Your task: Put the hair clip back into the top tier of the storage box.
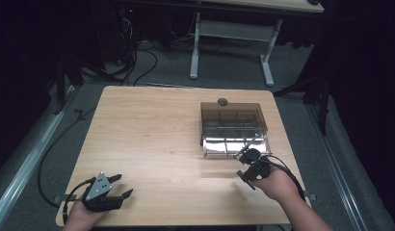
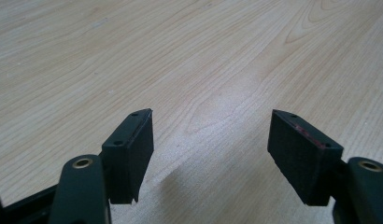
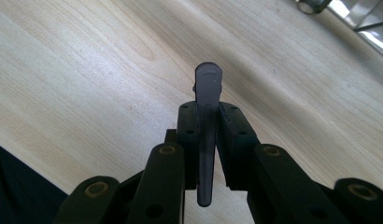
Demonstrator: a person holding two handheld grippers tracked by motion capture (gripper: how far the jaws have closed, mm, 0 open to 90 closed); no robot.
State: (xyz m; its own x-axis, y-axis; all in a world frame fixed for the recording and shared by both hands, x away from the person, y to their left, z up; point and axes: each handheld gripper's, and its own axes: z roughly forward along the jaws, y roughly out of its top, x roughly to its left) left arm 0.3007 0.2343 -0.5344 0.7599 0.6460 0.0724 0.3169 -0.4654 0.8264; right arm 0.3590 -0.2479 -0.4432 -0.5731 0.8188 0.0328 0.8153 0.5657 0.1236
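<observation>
My right gripper (image 1: 244, 158) hovers at the near edge of a smoky clear compartment box (image 1: 257, 115) on the right of the wooden table (image 1: 152, 134). It is shut on a thin flat dark grey strip with a rounded end (image 3: 208, 80), which stands on edge between the jaws of the right gripper (image 3: 208, 108) and sticks out a little past their tips. What the strip belongs to I cannot tell. My left gripper (image 1: 120, 186) rests low at the table's near left corner, wide open and holding nothing. In its own view the left gripper (image 2: 210, 115) frames bare wood.
A small dark round object (image 1: 222, 101) lies just behind the box. Cables (image 1: 46, 159) trail on the floor to the left, and a white-legged desk (image 1: 231, 33) stands beyond the table. The box's shiny front edge (image 3: 362, 18) shows at the top right of the right gripper view.
</observation>
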